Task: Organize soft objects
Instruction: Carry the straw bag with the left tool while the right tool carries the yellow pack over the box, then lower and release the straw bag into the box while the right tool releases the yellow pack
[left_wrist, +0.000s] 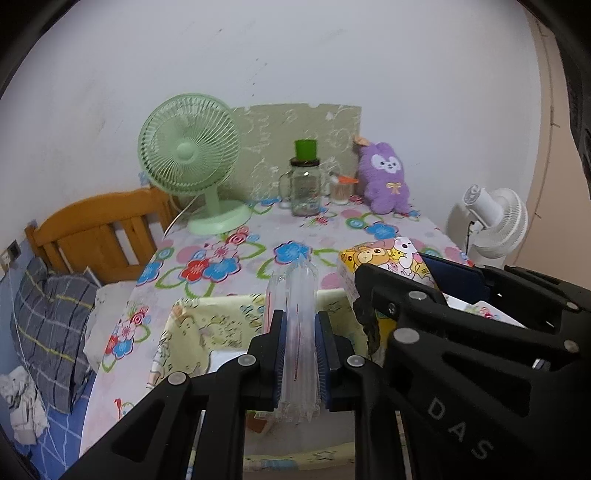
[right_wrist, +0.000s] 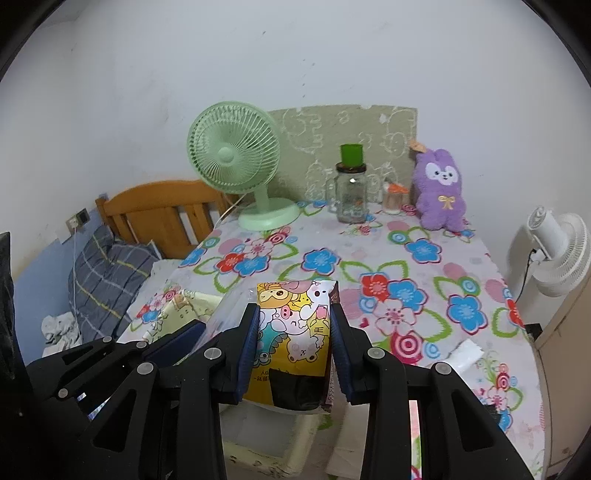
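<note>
While over the yellow bin (left_wrist: 192, 332), left gripper (left_wrist: 300, 350) clamped tight on clear air-cushion wrap (left_wrist: 297, 332); lower straight before releasing. From right wrist, right gripper (right_wrist: 293, 350) clamped on cartoon packet (right_wrist: 291, 332) above bin rim; keep level, set beside wrap.

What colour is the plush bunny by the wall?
Purple plush bunny, white face, yellow bow; clearest in the right wrist view.

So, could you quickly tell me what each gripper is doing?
Left gripper: shut on clear air-cushion wrap.
Right gripper: shut on cartoon-print packet.
</note>
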